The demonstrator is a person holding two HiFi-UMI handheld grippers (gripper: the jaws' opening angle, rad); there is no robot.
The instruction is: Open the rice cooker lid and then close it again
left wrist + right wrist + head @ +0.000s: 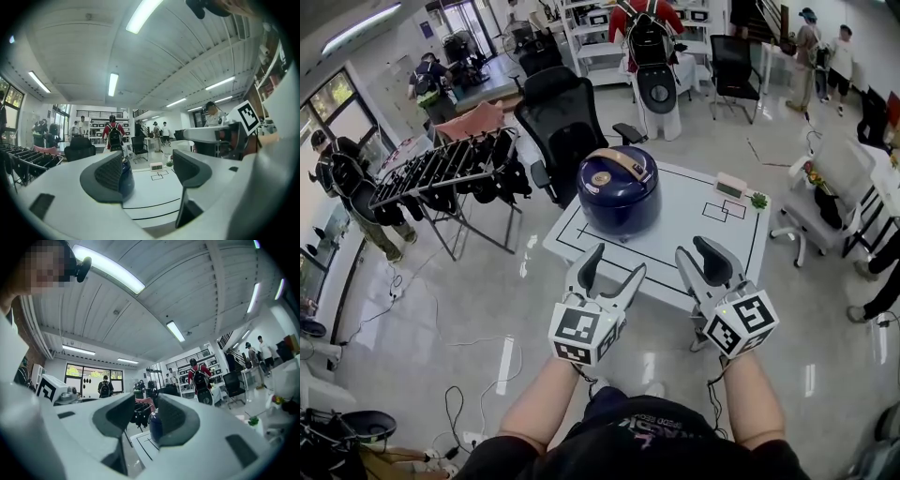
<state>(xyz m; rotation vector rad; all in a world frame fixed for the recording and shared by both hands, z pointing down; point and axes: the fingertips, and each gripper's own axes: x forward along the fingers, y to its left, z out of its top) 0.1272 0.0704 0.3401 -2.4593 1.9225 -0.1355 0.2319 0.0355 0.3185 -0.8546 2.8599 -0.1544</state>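
The rice cooker [619,190] stands on the white bench [689,225], towards its left side as the head view shows it, inside the black lines drawn on the top. It is dark blue and round, its lid is down and shut, and a tan handle lies flat across the lid.

Both grippers hang at the near edge of the bench, well apart from the cooker, and touch nothing. The left gripper [619,260] points at the cooker's near side; its 2 jaws stand wide apart with only air between them. In the left gripper view [147,171] part of the blue cooker [126,182] shows behind the left jaw, far off on the bench.

The right gripper [694,248] is held to the right of the cooker, over the near edge of the bench. Its jaws are also apart, with a narrower gap than the left pair, and nothing is between them. In the right gripper view [144,418] a strip of the cooker [155,425] shows through the gap, at a distance.

On the far right part of the bench sit a small white clock [730,186] and, just beside it, a small green plant [758,200], next to 2 little drawn squares.

Behind the bench stands a black office chair [558,108]. To the left is a drying rack [441,169] hung with dark things. Several people stand further back in the room, 1 of them in a red top with a black backpack [647,33].
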